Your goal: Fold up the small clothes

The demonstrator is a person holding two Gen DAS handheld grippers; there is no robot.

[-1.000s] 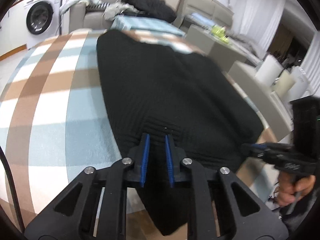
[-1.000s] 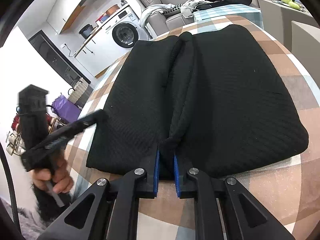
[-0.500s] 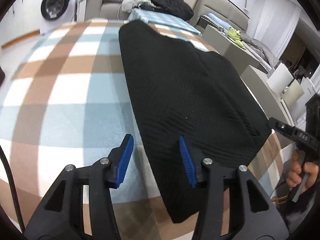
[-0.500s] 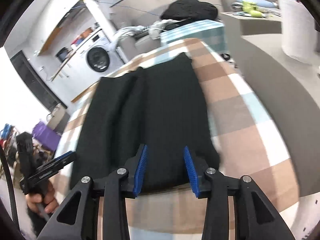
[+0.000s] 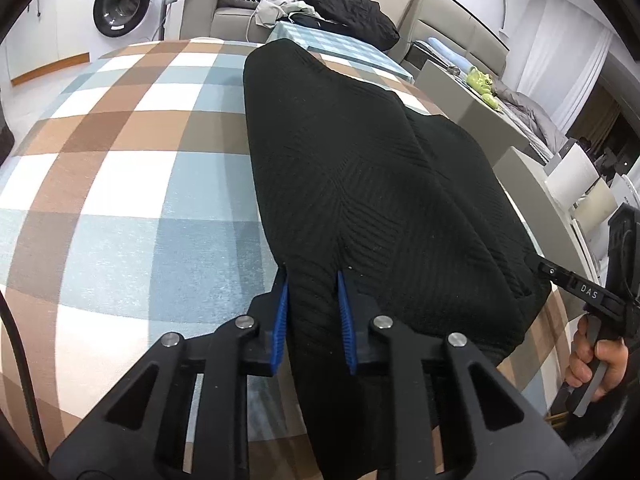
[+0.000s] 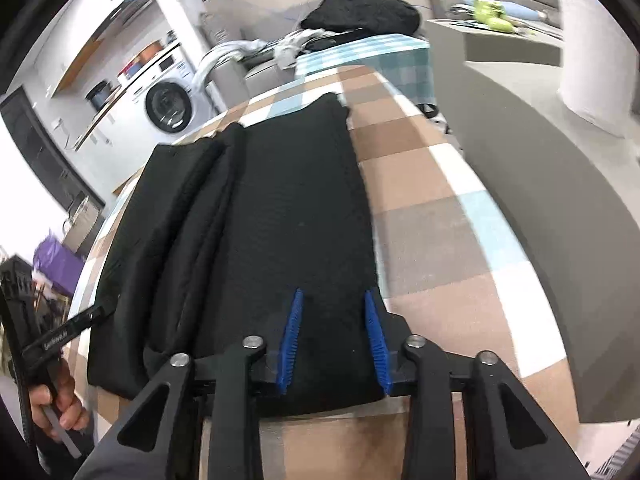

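A black knitted garment lies lengthwise on the plaid tablecloth, folded along its length, with its near end hanging over the table's front edge. My left gripper is partly closed around the garment's near left edge, blue pads on both sides of the cloth. In the right wrist view the garment shows a long fold ridge on its left. My right gripper is open over the garment's near right corner, fingers straddling the cloth. Each gripper shows in the other's view, the right one and the left one.
A sofa with a black bundle of clothes and a washing machine stand beyond the table. A grey counter runs along the table's right side. A second plaid cloth lies past the far end.
Both grippers let go of the garment's middle and opened. The left one has since come in on the near left edge and narrowed around it; the right one has moved to the near right corner.
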